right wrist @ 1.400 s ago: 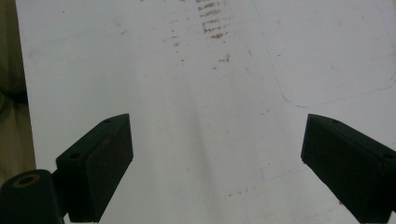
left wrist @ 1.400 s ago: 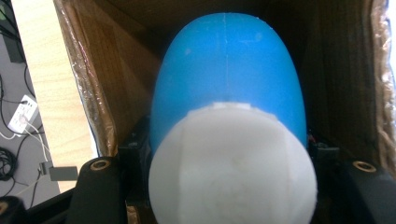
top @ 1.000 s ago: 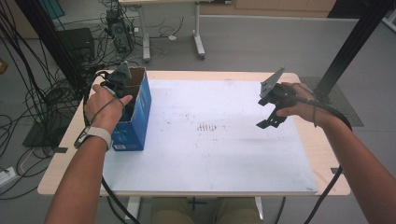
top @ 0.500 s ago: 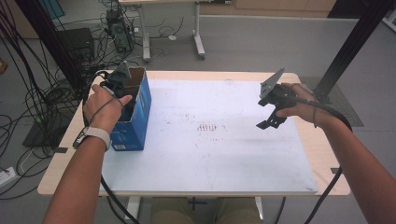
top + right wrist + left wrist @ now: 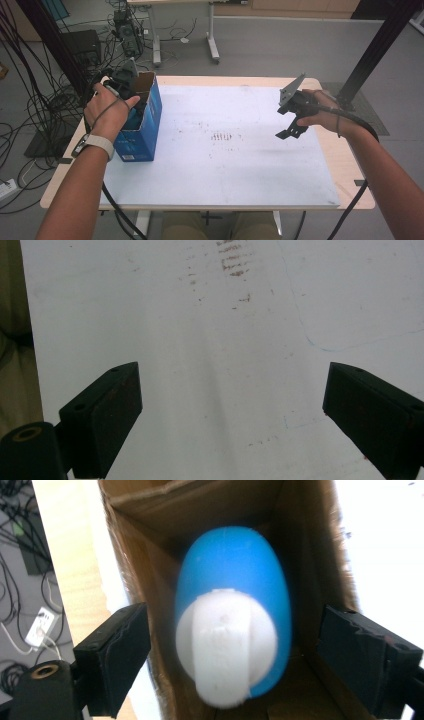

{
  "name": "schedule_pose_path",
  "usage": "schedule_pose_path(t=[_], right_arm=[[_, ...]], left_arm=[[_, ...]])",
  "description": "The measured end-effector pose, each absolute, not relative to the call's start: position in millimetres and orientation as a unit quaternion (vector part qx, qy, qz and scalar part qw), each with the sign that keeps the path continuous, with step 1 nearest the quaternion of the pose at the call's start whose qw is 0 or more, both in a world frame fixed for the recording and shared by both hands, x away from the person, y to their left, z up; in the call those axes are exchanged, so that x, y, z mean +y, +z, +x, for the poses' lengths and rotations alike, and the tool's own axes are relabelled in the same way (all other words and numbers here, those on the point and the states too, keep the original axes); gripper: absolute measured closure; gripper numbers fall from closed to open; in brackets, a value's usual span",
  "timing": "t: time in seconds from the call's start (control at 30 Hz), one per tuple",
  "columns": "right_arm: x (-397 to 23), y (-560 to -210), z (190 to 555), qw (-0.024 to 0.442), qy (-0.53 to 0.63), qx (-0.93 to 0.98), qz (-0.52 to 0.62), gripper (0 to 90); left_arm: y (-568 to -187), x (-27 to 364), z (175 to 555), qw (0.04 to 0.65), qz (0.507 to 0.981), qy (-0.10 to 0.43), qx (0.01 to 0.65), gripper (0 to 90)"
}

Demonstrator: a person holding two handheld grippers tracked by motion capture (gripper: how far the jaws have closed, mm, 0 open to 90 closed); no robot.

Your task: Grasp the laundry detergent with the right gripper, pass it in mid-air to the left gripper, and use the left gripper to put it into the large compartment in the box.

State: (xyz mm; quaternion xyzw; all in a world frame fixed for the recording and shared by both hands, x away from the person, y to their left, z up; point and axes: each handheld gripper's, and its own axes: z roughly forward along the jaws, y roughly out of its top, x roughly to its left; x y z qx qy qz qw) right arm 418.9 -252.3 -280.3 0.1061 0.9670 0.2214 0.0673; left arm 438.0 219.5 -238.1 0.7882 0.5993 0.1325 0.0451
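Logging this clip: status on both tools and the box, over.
Left tool over blue box, jaws just opened, apart from the blue-and-white object in the box. Right tool open, empty, above white mat. Nothing in the way.

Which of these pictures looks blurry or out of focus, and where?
Left gripper view: the blue and white object inside the cardboard box is soft and blurred, very close to the lens. Right gripper view: the white table sheet is slightly smeared. High view: fairly sharp, evenly lit, with the blue box clear.
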Motion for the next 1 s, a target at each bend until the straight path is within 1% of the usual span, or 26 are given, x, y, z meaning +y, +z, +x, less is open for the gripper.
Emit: schedule_pose_path(t=[0.23,0.37,0.63,0.77,1.0], right_arm=[[-256.0,-278.4,416.9,0.07,0.218,0.967,0.11,9.0],[-258.9,-278.2,415.5,0.07,0.217,0.967,0.113,9.0],[-260.1,-277.7,414.4,0.072,0.219,0.966,0.117,8.9],[-260.2,-277.0,414.2,0.073,0.217,0.966,0.116,8.5],[-260.6,-275.6,412.2,0.075,0.216,0.967,0.116,8.6]], left_arm=[[-210.4,214.6,430.1,0.067,0.801,0.144,0.577,11.4],[-197.9,205.7,425.1,0.072,0.82,0.144,0.549,10.3],[-177.6,174.6,417.3,0.092,0.862,0.145,0.477,9.2],[-173.7,154.7,418.7,0.086,0.884,0.139,0.437,9.0],[-169.2,124.8,418.3,0.098,0.917,0.126,0.366,9.0]])
